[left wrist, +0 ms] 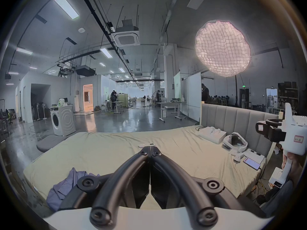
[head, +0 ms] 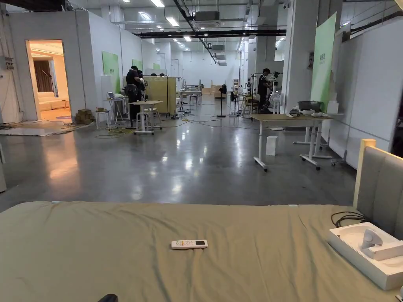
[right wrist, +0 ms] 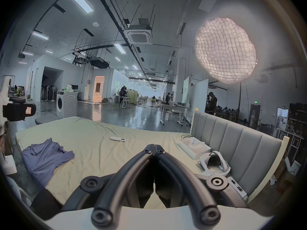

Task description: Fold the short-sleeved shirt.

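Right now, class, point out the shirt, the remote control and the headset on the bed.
shirt [right wrist: 44,157]: right gripper view, middle of its crumpled cloth.
remote control [head: 189,244]: head view, middle of its body.
headset [right wrist: 214,163]: right gripper view, its white band.

Bed: olive-green sheet, lightly creased, across the foreground.
Remote control: white, flat on the sheet, near the middle.
White tray: at right, beside the padded headboard.
Beyond: glossy grey floor, wheeled table, people standing far off.
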`<state>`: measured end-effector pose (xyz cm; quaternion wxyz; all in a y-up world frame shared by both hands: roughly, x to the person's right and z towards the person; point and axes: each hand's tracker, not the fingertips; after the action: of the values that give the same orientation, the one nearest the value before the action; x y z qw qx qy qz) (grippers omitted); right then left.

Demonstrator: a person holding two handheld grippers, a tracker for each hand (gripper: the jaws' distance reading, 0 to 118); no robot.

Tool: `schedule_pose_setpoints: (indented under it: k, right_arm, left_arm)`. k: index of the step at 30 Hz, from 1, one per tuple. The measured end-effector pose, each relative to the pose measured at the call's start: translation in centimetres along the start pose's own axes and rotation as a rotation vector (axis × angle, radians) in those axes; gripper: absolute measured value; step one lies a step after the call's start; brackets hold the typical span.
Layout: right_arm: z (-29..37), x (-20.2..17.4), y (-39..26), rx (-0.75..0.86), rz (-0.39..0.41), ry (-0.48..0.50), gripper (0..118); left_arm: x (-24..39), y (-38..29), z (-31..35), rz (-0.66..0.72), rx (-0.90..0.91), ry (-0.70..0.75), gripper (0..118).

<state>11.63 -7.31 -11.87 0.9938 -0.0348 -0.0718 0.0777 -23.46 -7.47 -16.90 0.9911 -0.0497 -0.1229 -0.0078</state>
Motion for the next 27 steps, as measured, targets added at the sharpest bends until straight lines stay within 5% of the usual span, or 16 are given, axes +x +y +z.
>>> schedule_pose_setpoints:
  k: [11,14,17,20,24,27]
  right_arm:
    - [0.0,0.1,-0.5,-0.022,-0.009,0.011,0]
    - [0.0,-0.1,-0.9,-0.029,-0.021,0.029,0]
    - [-0.4,-0.2,-1.5,-0.046,-0.039,0.062,0]
    - [-1.1,-1.0,-1.8,-0.084,-0.037,0.081,0]
    - [-2.3,-1.7,-2.6,-0.14,-0.044,0.094,0]
    - [-3.5,-2.2,-3.3,-0.199,-0.043,0.103,0]
  left_arm:
    - [-3.4,-0.6,0.3,0.042,-0.058,0.04,6]
    - [-7.3,-1.0,-0.2,0.24,-0.14,0.04,27]
    - [-12.3,-1.9,-1.4,0.29,-0.193,0.104,60]
    - [-17.3,-2.9,-3.3,0.261,-0.287,0.219,63]
    - [-22.6,-5.7,-6.5,0.201,-0.437,0.338,85]
    - [-25.6,-9.0,-9.2,0.215,-0.561,0.342,85]
